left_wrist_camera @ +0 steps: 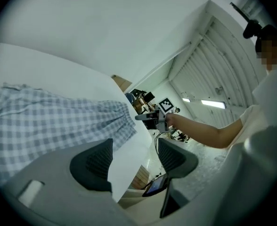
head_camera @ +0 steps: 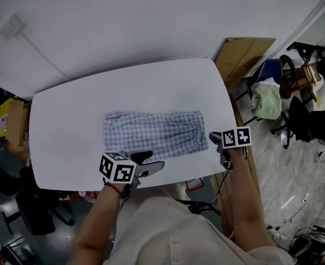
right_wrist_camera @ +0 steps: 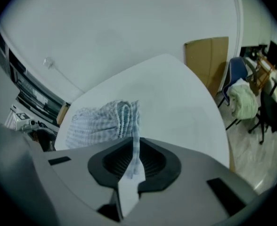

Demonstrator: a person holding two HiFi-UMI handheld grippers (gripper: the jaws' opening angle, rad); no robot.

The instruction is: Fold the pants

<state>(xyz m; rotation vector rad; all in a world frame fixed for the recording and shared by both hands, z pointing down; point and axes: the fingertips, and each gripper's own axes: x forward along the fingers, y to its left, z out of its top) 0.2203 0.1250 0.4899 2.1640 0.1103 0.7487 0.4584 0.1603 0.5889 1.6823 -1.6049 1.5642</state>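
Pants (head_camera: 151, 132), blue-checked, lie spread flat on a white table (head_camera: 68, 148), laid out for folding. The right gripper (right_wrist_camera: 134, 160) has its fingers clamped on a thin strip of the gathered end, probably to carry that end over. The left gripper (left_wrist_camera: 134, 161) hangs with fingers apart and empty at the table's near edge. The cloth lies just beyond its left finger.

In the head view the left gripper (head_camera: 150, 163) covers part of the pants' (head_camera: 151, 131) near edge, and the person (head_camera: 168, 225) hides part of the table's (head_camera: 63, 142) near edge. In the left gripper view the pants run off the picture's left, perhaps half unseen.
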